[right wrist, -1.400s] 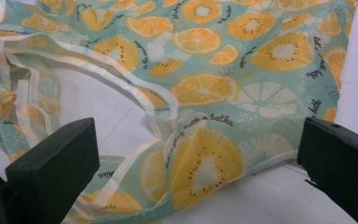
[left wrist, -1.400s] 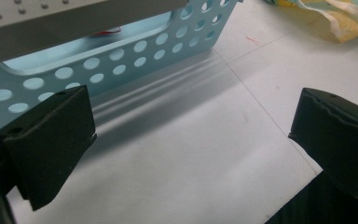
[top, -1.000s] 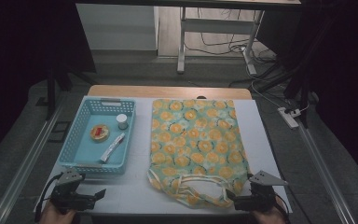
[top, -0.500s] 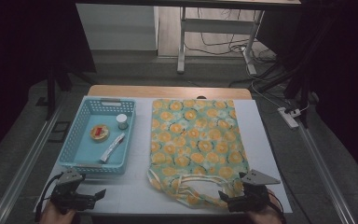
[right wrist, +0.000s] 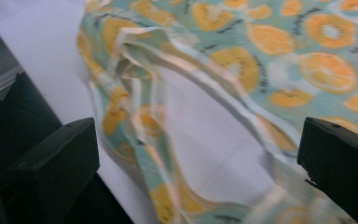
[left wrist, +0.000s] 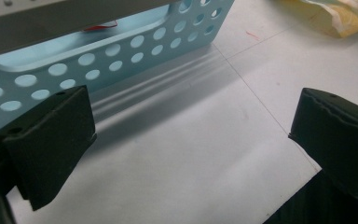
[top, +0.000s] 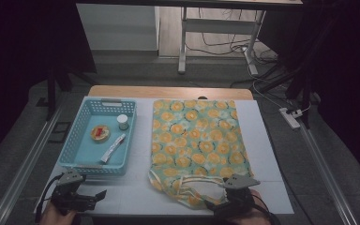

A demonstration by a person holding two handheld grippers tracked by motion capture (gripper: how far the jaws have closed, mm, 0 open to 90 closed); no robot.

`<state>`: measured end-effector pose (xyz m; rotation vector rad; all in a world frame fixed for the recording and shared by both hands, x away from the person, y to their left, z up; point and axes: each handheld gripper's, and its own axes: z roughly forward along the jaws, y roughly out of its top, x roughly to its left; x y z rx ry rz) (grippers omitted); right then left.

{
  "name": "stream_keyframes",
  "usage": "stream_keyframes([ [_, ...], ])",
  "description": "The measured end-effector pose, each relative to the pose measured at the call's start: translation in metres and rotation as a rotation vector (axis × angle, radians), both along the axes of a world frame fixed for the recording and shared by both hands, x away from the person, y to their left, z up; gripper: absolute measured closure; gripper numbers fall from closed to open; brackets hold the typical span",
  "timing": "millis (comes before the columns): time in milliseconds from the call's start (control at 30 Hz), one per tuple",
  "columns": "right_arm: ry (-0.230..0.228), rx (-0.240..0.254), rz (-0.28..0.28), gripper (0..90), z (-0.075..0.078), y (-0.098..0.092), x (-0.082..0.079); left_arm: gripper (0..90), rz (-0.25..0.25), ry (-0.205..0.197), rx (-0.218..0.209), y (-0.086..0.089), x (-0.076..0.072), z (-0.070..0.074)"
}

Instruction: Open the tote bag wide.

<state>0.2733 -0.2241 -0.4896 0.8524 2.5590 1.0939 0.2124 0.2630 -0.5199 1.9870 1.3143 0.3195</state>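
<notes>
Bag [top: 194, 140] flat on table [top: 267, 140], handles [top: 192, 187] toward near edge. Basket [top: 82, 165] beside it holds 3 small items. Left gripper [top: 93, 197] jaws apart, empty. Right gripper [top: 213, 204] jaws apart over handles, gripping nothing. Judgement: nothing packed yet; all work left.

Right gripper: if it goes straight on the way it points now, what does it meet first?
Most likely the looped handles of the orange-print tote bag. The right gripper is open, jaws wide apart, and the handles lie on the white table directly between and ahead of them. Depth is unclear, so contact point is a guess.
</notes>
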Motion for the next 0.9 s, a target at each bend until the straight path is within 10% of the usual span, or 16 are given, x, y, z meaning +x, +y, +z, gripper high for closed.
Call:
stream_keyframes([
  [267,0.014,-0.045,0.092,1.4,-0.008,0.022,-0.009,0.0,0.001,0.002,-0.002,0.0,0.0,0.0],
  [667,0.018,-0.077,0.19,45.1,-0.008,0.031,-0.016,0.0,0.003,0.003,-0.005,0.001,0.0,0.0],
  [900,-0.021,-0.08,0.211,53.6,-0.004,0.031,-0.019,0.0,0.004,0.005,-0.005,0.001,0.001,0.0],
])
